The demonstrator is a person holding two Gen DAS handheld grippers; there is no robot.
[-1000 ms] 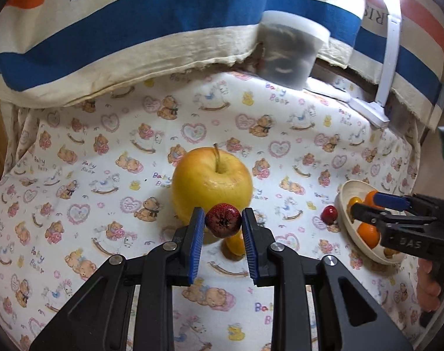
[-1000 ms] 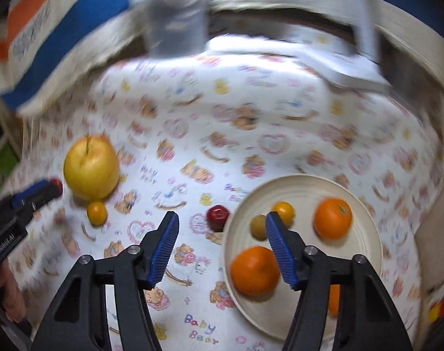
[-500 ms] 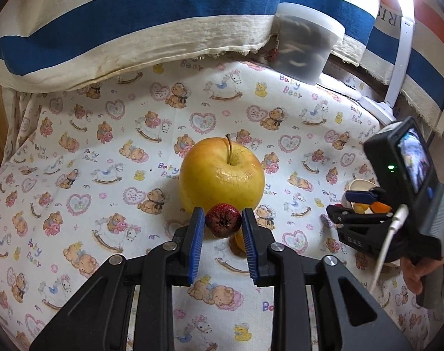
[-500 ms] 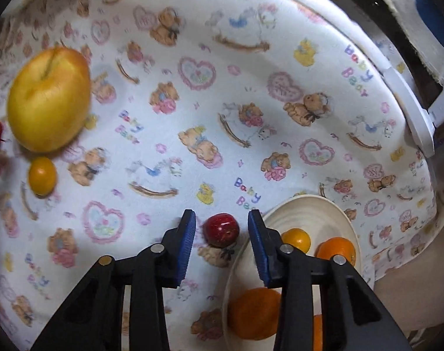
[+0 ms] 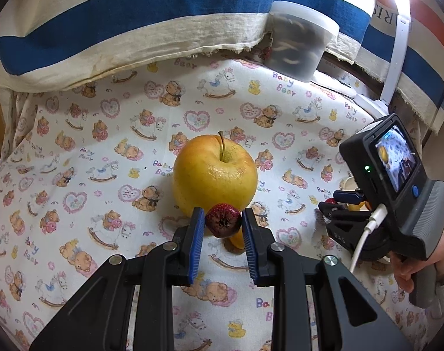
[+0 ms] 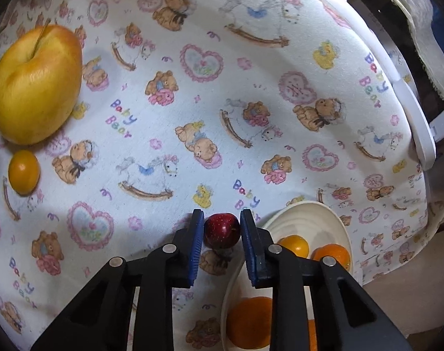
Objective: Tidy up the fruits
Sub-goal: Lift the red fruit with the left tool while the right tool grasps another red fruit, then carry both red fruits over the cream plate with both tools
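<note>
My left gripper (image 5: pixel 223 223) is shut on a small dark red fruit (image 5: pixel 222 224), held above the cloth in front of a large yellow apple (image 5: pixel 215 174). A small orange fruit (image 5: pixel 237 241) lies just below it. My right gripper (image 6: pixel 222 229) is shut on a second small red fruit (image 6: pixel 222 230) beside the rim of a cream plate (image 6: pixel 324 215) that holds oranges (image 6: pixel 330 256) and a small yellow fruit (image 6: pixel 293 245). The apple (image 6: pixel 36 84) and the small orange fruit (image 6: pixel 23 172) show at the left of the right wrist view.
A printed baby-bear cloth (image 5: pixel 104 146) covers the table. A striped fabric bag (image 5: pixel 134 14) and a translucent tub (image 5: pixel 301 45) stand at the back. A white lamp base (image 6: pixel 409 99) lies at the back right. The right hand-held gripper (image 5: pixel 397 204) shows at the right.
My right gripper moved down over the red fruit by the plate and shut on it. My left gripper kept its fruit and moved little.
</note>
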